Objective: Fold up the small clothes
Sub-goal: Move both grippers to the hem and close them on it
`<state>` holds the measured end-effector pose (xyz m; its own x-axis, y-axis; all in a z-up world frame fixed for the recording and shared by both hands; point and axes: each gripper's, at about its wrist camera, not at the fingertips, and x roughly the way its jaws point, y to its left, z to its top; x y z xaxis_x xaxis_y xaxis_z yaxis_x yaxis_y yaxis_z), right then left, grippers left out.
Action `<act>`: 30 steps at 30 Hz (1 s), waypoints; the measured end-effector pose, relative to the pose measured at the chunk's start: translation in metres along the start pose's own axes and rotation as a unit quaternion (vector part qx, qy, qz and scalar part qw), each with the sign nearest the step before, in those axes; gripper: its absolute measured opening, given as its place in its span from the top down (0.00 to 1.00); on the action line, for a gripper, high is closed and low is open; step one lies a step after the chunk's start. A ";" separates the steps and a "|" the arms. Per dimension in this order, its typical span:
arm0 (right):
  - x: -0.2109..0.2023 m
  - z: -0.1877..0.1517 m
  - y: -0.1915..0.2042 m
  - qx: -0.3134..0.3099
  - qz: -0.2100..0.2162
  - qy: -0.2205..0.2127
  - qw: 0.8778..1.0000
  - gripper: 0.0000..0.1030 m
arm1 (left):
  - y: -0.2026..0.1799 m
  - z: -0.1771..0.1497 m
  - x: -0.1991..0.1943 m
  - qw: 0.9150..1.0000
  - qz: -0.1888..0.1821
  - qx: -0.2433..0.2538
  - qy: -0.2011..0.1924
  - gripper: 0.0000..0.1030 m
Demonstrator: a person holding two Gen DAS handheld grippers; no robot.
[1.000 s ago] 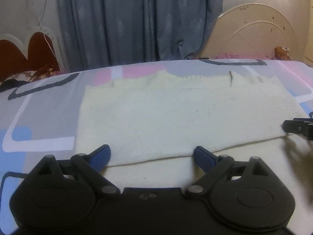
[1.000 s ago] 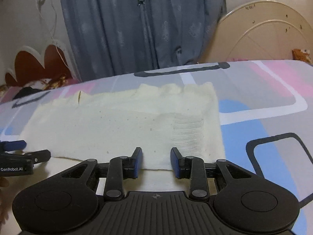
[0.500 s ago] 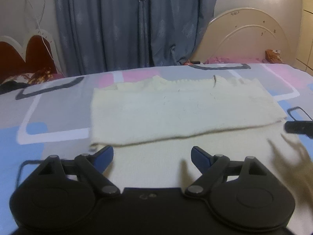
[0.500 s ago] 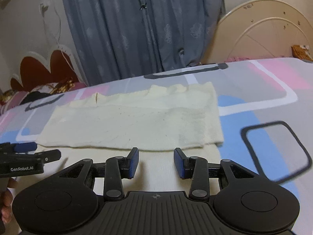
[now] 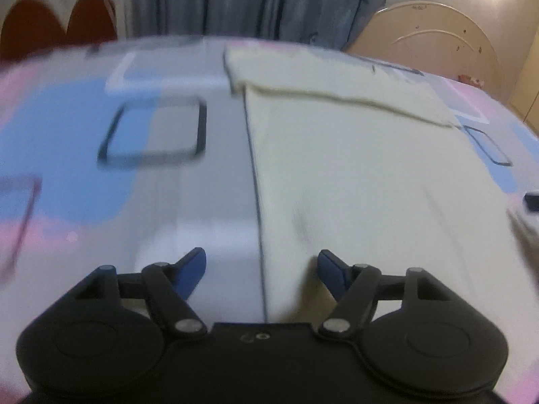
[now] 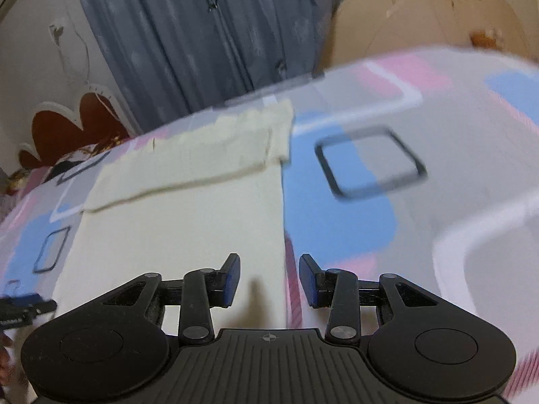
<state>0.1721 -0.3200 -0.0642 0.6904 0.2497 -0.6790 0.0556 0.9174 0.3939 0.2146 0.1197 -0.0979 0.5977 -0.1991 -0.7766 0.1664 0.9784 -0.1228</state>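
A cream knit garment (image 5: 353,168) lies flat on the patterned bed sheet, with a folded-over band (image 5: 320,74) along its far end. My left gripper (image 5: 261,256) hovers over the garment's left edge. Its jaws are closing, the edge line runs between them, and the pads do not press on the cloth. In the right wrist view the same garment (image 6: 185,219) fills the left half. My right gripper (image 6: 269,262) is open above its right edge, with one finger over cloth and one over sheet. Both views are motion-blurred.
The bed sheet (image 5: 151,128) has blue, pink and grey blocks with dark outlined squares. A blue curtain (image 6: 202,33) and a cream headboard (image 5: 438,33) stand behind the bed. The left gripper's tip (image 6: 23,306) shows at the right wrist view's lower left.
Both grippers drew back from the fold line and swung outward, the left to the garment's left edge, the right to its right edge. The left jaws narrowed slightly.
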 end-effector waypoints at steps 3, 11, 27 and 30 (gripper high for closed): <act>-0.019 -0.033 -0.015 0.017 0.021 0.031 0.999 0.62 | -0.003 -0.023 -0.019 0.999 -0.023 -0.021 0.008 0.31; -0.075 -0.103 -0.042 0.077 0.102 0.077 0.989 0.62 | 0.002 -0.075 -0.053 0.983 -0.130 -0.119 0.042 0.42; -0.066 -0.111 -0.052 0.144 0.202 0.099 0.964 0.62 | 0.016 -0.093 -0.036 0.957 -0.170 -0.232 0.023 0.67; -0.069 -0.107 -0.059 0.156 0.189 0.086 0.966 0.62 | 0.015 -0.085 -0.032 0.961 -0.169 -0.219 0.023 0.67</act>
<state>0.0438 -0.3584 -0.1069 0.5754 0.6205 -0.5328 0.0572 0.6193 0.7831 0.1315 0.1450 -0.1275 0.5298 -0.5176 -0.6718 -0.0061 0.7898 -0.6133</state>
